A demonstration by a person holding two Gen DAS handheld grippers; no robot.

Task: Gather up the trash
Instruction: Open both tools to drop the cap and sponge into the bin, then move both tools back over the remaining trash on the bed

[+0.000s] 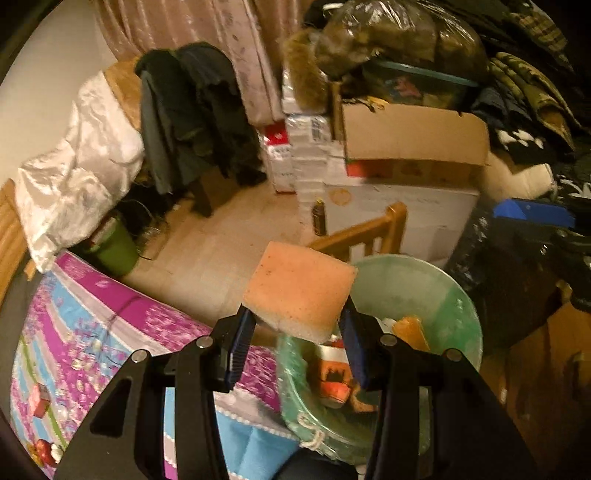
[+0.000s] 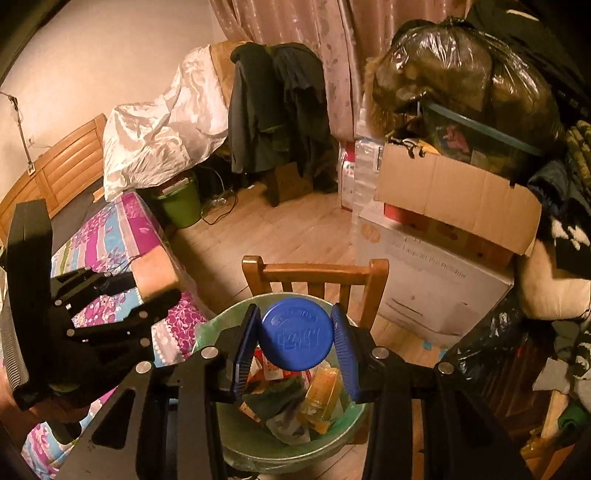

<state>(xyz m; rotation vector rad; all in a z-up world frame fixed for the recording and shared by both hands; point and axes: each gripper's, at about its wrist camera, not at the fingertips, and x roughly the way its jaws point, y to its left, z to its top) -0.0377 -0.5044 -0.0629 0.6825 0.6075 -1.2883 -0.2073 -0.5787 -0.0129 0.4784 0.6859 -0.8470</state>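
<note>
Right gripper [image 2: 294,338] is clamped edgewise on a blue plastic lid [image 2: 294,334] directly above the green-lined trash bin [image 2: 236,439]; lid judged light, rigid, slick at the rim. Left gripper [image 1: 297,325] pinches an orange sponge [image 1: 299,290] by its lower edge beside the bin; judged soft, featherlight, compressible.

Looks like someone's pretty cluttered bedroom at home. There's a bed with a floral purple-and-blue cover [image 2: 122,236] and wooden headboard [image 2: 62,162], pink curtains [image 2: 295,33], clothes draped over a chair [image 2: 280,107], stacked cardboard boxes [image 2: 454,199], a stuffed plastic bag [image 2: 461,66] on top, wood floor [image 2: 288,229], and a lined trash bin [image 2: 236,443].
</note>
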